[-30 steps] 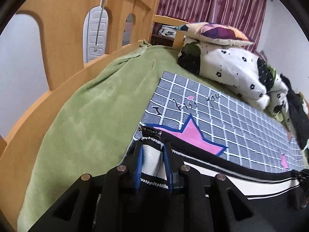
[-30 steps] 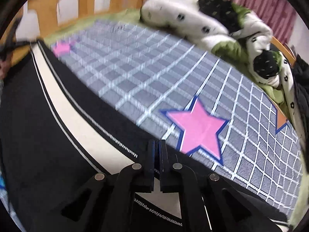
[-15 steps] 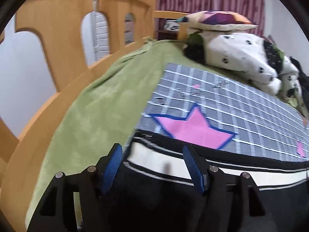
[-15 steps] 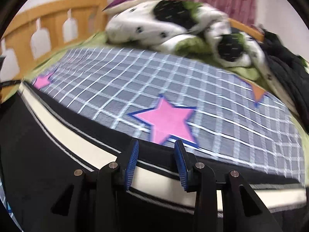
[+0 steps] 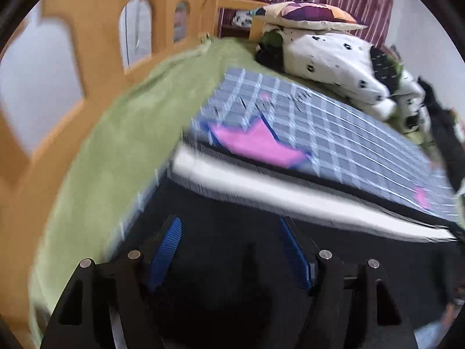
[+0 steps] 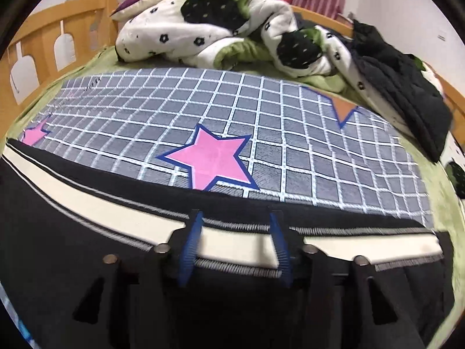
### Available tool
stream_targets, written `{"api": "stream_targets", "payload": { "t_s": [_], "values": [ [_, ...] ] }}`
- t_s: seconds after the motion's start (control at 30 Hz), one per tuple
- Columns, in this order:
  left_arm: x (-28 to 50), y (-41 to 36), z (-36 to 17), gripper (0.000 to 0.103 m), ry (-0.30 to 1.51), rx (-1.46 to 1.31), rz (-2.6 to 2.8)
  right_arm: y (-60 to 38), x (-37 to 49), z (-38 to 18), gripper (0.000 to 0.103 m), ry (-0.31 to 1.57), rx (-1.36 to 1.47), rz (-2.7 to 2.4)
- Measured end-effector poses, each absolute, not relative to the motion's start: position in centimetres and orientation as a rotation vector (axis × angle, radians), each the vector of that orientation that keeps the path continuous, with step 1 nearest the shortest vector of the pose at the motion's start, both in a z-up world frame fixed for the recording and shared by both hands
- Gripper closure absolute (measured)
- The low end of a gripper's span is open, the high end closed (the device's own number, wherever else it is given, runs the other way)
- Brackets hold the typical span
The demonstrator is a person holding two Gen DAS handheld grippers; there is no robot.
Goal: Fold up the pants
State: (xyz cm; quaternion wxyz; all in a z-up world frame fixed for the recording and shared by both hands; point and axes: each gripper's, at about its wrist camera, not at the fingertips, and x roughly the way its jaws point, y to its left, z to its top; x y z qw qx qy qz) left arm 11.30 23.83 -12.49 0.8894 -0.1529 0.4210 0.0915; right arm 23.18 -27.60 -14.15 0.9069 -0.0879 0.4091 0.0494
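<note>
Letting go a moment ago, the left gripper [image 5: 229, 250] and right gripper [image 6: 237, 248] now spread wide above the pants [image 6: 58, 218], so this fold looks done.

We look low and close across the bed [image 5: 116, 151] from both cameras; both see the pink star [image 6: 212, 160].

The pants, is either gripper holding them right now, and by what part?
Neither. The left gripper and right gripper are both open above the black pants, with nothing between their fingers.
</note>
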Motion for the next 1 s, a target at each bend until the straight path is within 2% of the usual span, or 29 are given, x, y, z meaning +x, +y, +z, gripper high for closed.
{"api": "stream_targets", "payload": {
  "t_s": [0.2,0.3,0.5,0.57,0.63,0.7,0.83,1.0],
  "values": [
    [1.4,24.3,-16.0,0.036,0.838,-0.547,0.192,-25.5,18.5,-11.5,0.05,0.808,-0.126,0.159],
    [0.9,26.5,-18.6,0.039,0.836,-0.659,0.222,-24.8,16.3,-10.1,0.05,0.78,-0.113,0.151],
    [4.6,30.4,-18.8,0.039,0.724,-0.743,0.29,-24.8,13.2,-6.8,0.051,0.797,-0.081,0.194],
    [5.8,31.6,-18.9,0.05,0.719,-0.766,0.325,-25.2,12.1,-5.7,0.051,0.81,-0.072,0.199],
    [7.2,31.6,-18.9,0.077,0.757,-0.723,0.384,-26.0,11.1,-4.4,0.051,0.81,-0.051,0.184],
    [7.9,31.6,-18.3,0.087,0.792,-0.675,0.394,-26.9,10.2,-3.4,0.051,0.8,-0.018,0.154],
    [9.4,28.8,-13.5,0.091,0.786,-0.469,0.391,-28.9,9.3,-3.3,0.051,0.763,0.058,0.129],
    [11.8,19.5,-4.4,0.092,0.716,-0.135,0.332,-32.8,9.8,-6.8,0.051,0.754,0.109,0.066]
  ]
}}
